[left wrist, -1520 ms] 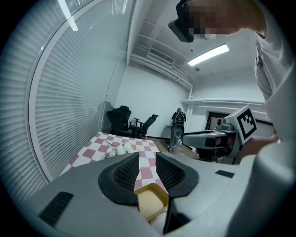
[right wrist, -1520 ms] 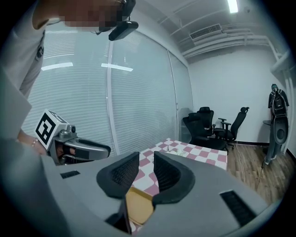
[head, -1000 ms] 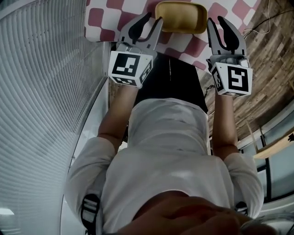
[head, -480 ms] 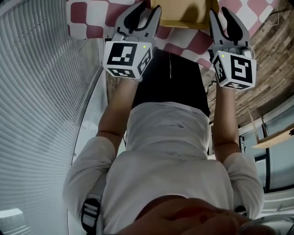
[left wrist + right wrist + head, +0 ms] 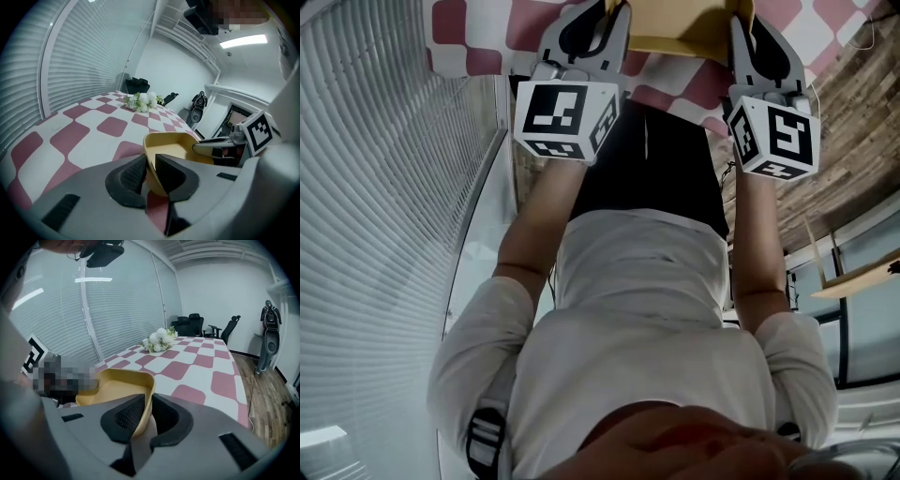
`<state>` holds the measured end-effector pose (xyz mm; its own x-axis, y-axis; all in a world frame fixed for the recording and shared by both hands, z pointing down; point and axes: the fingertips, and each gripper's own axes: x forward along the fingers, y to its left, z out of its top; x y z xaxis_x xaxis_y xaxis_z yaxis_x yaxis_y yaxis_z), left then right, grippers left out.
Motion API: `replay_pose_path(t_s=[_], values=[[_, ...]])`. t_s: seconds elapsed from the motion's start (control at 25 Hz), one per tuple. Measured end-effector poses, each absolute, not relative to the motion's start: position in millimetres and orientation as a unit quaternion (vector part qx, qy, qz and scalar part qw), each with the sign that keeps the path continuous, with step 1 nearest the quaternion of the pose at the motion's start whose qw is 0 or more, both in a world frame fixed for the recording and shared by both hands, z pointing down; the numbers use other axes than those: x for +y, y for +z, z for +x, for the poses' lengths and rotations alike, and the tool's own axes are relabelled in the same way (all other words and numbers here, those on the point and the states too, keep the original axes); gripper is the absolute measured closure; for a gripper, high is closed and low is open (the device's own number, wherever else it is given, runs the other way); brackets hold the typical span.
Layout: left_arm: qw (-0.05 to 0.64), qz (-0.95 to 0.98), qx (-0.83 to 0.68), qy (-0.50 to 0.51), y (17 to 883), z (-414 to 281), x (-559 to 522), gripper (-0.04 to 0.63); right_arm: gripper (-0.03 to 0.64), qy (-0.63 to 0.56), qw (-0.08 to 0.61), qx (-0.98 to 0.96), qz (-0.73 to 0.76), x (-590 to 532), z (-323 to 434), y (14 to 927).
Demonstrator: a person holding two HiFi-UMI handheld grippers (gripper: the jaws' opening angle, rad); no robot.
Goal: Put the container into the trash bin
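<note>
- Yellow and oblong, the container [image 5: 680,33] sits on the red-and-white checked worktop [image 5: 459,47], close to its near edge and straight ahead of the person.
- Its long axis runs across, from one gripper to the other, so each short end wall faces a gripper and neither hand is nearer than the other.
- The left gripper [image 5: 150,161] has the left end wall between its fingers. One pad is inside the container and one outside, and the gap is narrow enough that both pads look pressed on the wall.
- The right gripper [image 5: 149,404] straddles the opposite end wall the same way. Its fingers are closing, with the rim [image 5: 149,387] between them, and the pads appear to meet the wall.
- From above, both grippers point away from the body and flank the container, the left gripper [image 5: 602,19] at one end and the right gripper [image 5: 757,37] at the other.
- A bunch of white flowers [image 5: 159,341] lies well apart, towards the far side of the worktop.
- No trash bin shows in any view, so I cannot tell which way the container has to travel.
- The coming move is probably a two-handed lift. Both ends would need to rise together, or the thin walls could slip from the pads.
</note>
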<state>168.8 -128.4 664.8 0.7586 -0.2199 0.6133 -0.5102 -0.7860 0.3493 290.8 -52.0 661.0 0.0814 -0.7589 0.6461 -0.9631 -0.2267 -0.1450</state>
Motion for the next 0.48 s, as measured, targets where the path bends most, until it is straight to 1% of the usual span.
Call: replay_pose_path(t_s=[0.16,0.48], values=[[0.25,0.905,-0.2,0.278,647,171,-130,0.517,0.557,0.302,0.158,-0.594,0.729,-57,295,639],[0.233,0.92,-0.196,0.246,607,189,-134,0.52,0.557,0.268,0.145,-0.592,0.746,-57,311,597]])
